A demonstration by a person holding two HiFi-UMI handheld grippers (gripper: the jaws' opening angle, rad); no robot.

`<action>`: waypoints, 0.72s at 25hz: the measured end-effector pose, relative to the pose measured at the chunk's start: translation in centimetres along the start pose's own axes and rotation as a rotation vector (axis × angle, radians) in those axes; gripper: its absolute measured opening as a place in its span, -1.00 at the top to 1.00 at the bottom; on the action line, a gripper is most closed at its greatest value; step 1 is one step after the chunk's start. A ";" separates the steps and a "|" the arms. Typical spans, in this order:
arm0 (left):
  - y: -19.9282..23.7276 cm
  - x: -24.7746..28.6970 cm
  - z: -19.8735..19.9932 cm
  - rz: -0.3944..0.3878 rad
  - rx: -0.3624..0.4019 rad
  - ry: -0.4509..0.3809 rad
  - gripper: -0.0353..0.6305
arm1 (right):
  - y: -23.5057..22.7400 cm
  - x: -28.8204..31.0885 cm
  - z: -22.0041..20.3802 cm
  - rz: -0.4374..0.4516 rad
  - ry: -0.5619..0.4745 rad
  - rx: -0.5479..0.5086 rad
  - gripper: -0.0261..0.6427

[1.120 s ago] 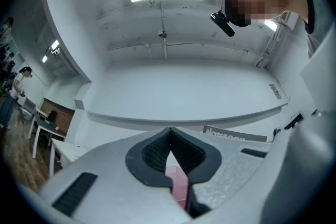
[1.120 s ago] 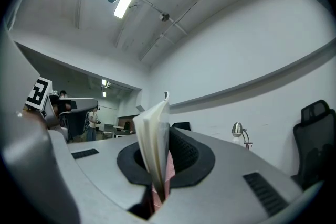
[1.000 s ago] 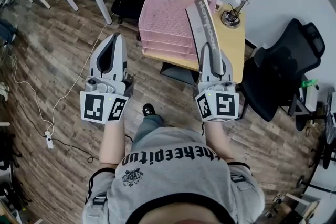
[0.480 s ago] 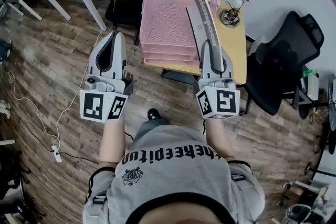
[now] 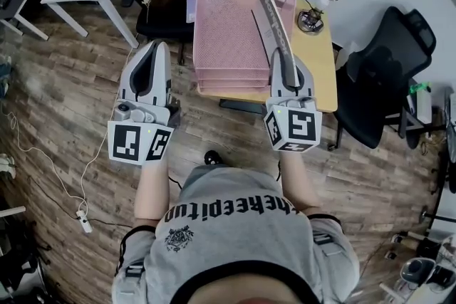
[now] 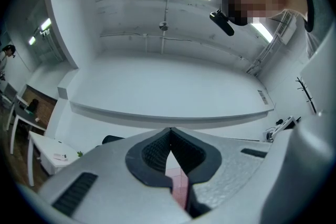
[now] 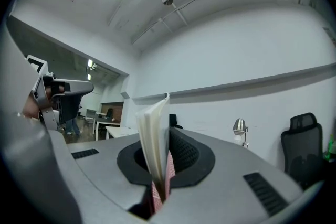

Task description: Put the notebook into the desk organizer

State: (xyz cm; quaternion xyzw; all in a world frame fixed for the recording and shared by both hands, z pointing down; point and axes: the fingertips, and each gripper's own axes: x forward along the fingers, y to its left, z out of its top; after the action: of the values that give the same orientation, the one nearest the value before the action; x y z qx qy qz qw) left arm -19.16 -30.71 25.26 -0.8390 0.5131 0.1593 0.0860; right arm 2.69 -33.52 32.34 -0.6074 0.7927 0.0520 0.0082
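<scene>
Right gripper (image 5: pixel 283 62): its ribbed black pads are clamping the notebook (image 5: pixel 273 19) by its lower end, and the grey shells are sitting close together.
Notebook: it is standing on edge in that grip, with the grey spine facing up and printed in white letters. In the right gripper view the cream page edges are rising as a thin, slightly bowed slab. From the head view it is lying across the right side of the organizer's top tray. Whether it is touching the mesh I cannot tell.
Left gripper (image 5: pixel 157 46): it is hanging over the floor to the left of the desk, well apart from the notebook. Its tips are meeting, leaving a teardrop gap lower down between the pads, and it is gripping nothing.
Organizer (image 5: pixel 222 32): pink wire mesh trays, rectangular and stacked in tiers, are sitting on the desk's left part.
Desk (image 5: pixel 322 67): a pale wood top is jutting out from a white wall.
Lamp (image 5: pixel 319 9): a chrome dome head on a thin stem is standing right of the organizer.
Chair (image 5: pixel 374 92): a black padded seat is waiting just right of the desk.
Floor (image 5: pixel 64 103): brown wood-grain planks are running under everything.
</scene>
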 end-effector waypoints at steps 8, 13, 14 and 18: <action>1.9 0.7 -0.8 -0.019 -0.016 0.006 0.88 | 0.9 2.6 -1.9 -0.033 0.083 -0.106 0.89; 2.8 0.6 -1.1 -0.018 -0.019 0.007 0.88 | 1.4 4.0 -3.0 -0.061 0.136 -0.243 0.89; 3.0 0.5 -1.2 -0.015 -0.020 0.009 0.88 | 1.5 4.4 -3.2 -0.063 0.147 -0.272 0.89; 3.9 0.1 -1.5 -0.004 -0.021 0.018 0.88 | 2.2 5.7 -4.4 -0.052 0.199 -0.374 0.89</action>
State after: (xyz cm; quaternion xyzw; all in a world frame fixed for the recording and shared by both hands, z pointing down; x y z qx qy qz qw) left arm -22.33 -33.07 26.68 -0.8423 0.5104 0.1570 0.0731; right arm -0.67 -38.83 36.45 -0.6207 0.7501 0.1377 -0.1819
